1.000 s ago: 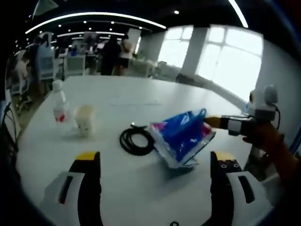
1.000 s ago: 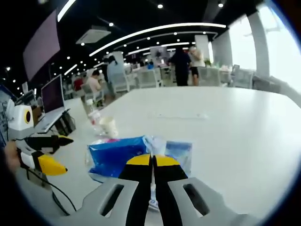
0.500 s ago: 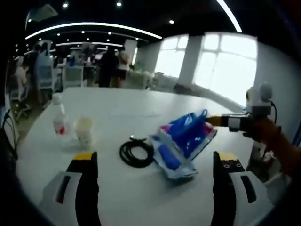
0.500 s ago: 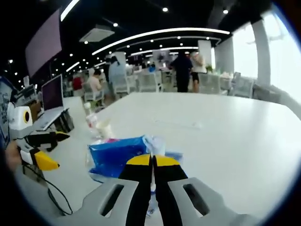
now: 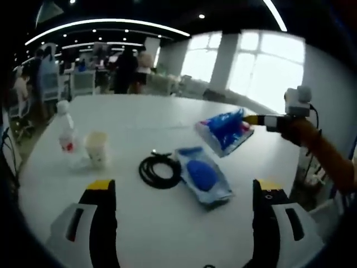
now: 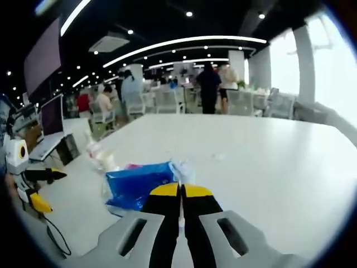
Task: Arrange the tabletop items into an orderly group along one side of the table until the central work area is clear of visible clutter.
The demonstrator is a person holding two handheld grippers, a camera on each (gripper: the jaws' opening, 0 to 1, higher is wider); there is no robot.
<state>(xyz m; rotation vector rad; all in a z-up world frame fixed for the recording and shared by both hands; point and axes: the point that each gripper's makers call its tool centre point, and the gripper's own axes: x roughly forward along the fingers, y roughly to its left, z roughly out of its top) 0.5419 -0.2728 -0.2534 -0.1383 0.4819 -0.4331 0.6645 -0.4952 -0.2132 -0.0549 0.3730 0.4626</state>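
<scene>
Blue packet (image 5: 224,129), apparently lifted

Bottle (image 5: 65,131), cup (image 5: 97,148) left; cable (image 5: 159,170) centre; pouch (image 5: 203,177) apparently touching.

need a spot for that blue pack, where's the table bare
Bare: the far table beyond the black cable, and the near strip before the left tongs. Crowded: the middle, with cable and blue pouch; bottle and cup together at one side.

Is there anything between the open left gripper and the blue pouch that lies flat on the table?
Nothing visible blocks it. In the left gripper view only bare white table lies between the left gripper and the blue pouch. The black cable coil lies right beside the pouch, not in front of it.
</scene>
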